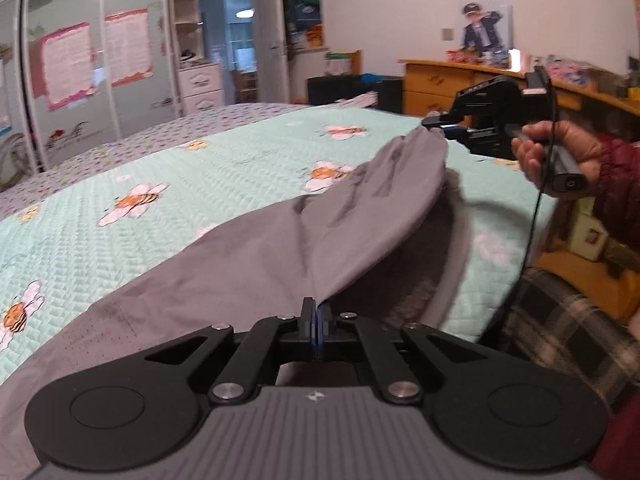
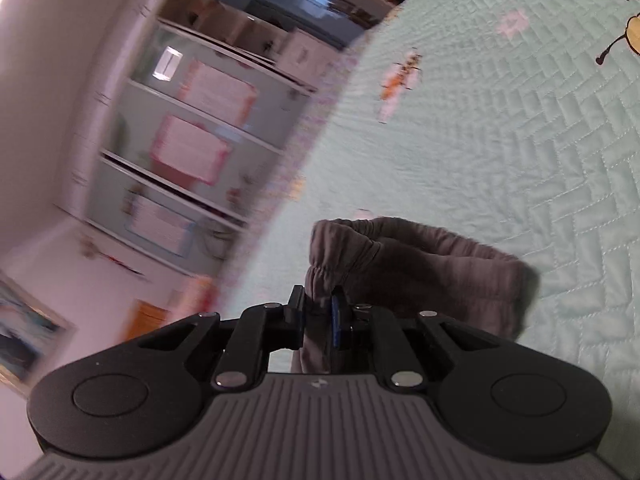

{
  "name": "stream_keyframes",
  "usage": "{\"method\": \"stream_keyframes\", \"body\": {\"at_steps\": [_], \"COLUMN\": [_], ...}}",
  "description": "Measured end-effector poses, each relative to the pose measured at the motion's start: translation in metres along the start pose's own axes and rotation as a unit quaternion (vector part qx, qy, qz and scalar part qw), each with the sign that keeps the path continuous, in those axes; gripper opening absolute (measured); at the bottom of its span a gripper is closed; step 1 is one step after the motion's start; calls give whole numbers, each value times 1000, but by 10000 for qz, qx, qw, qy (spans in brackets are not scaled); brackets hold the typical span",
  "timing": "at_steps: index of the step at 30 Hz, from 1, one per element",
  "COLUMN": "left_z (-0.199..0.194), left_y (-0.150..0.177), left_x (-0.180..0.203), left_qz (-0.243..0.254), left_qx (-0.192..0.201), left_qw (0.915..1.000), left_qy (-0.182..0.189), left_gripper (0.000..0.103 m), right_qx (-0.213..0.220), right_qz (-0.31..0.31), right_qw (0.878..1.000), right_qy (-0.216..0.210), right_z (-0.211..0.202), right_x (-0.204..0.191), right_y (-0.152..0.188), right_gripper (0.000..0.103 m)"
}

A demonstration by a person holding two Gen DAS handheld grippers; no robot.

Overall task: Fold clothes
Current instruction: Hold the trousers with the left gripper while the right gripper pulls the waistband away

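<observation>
A mint quilt (image 1: 200,168) (bee-and-flower print) lies before a mirrored wardrobe (image 1: 80,80).

The plain grey fabric garment (image 1: 280,236) showed no print, only darker grey in its folds, and its gathered waistband (image 2: 348,248) looked brownish-grey in the right wrist view. The quilted mint-green bedspread (image 1: 224,168) carried white flowers with orange, black-striped bees. Beyond it lay a lilac sheet with small purple dots (image 1: 160,132). The black metal left gripper (image 1: 316,316) had blue pads. The person's sleeve (image 1: 616,184) was dark red. The wooden dresser (image 1: 436,84) was honey yellow.
</observation>
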State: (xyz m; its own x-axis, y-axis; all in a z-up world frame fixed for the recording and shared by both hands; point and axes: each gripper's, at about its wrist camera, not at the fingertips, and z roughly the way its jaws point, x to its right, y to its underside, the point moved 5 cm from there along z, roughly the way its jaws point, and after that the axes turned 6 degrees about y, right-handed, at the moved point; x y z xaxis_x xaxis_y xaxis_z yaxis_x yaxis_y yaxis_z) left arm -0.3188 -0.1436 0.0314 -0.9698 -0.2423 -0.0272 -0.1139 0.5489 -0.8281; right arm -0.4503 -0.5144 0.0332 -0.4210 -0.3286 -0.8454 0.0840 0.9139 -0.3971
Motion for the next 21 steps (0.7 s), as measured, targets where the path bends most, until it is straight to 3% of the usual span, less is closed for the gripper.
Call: {"method": "stream_keyframes", "body": {"at_steps": [2, 6, 10, 14, 18, 21], "left_z": [6, 31, 29, 29, 39, 38], "left_y": [8, 31, 29, 28, 36, 36], "left_x": [7, 20, 22, 20, 22, 21], "left_qz": [140, 241, 305, 303, 374, 397], "left_qx": [-230, -614, -576, -585, -712, -699], "left_qw": [9995, 9974, 9973, 9972, 9964, 9965], "left_qy": [157, 305, 333, 345, 270, 231], "left_gripper": [0, 0, 0, 0, 0, 1], "right_qx": [-58, -253, -185, -129, -193, -142], "right_qz": [20, 272, 504, 144, 54, 58], "right_qw": [9999, 9952, 9953, 9964, 9937, 9945], "right_qy": [124, 908, 801, 827, 1099, 1035], "right_z": [-8, 0, 0, -1, 4, -1], "right_x": [9, 57, 72, 56, 66, 65], "right_y": [0, 9, 13, 5, 7, 12], "right_gripper": [12, 12, 12, 13, 14, 15]}}
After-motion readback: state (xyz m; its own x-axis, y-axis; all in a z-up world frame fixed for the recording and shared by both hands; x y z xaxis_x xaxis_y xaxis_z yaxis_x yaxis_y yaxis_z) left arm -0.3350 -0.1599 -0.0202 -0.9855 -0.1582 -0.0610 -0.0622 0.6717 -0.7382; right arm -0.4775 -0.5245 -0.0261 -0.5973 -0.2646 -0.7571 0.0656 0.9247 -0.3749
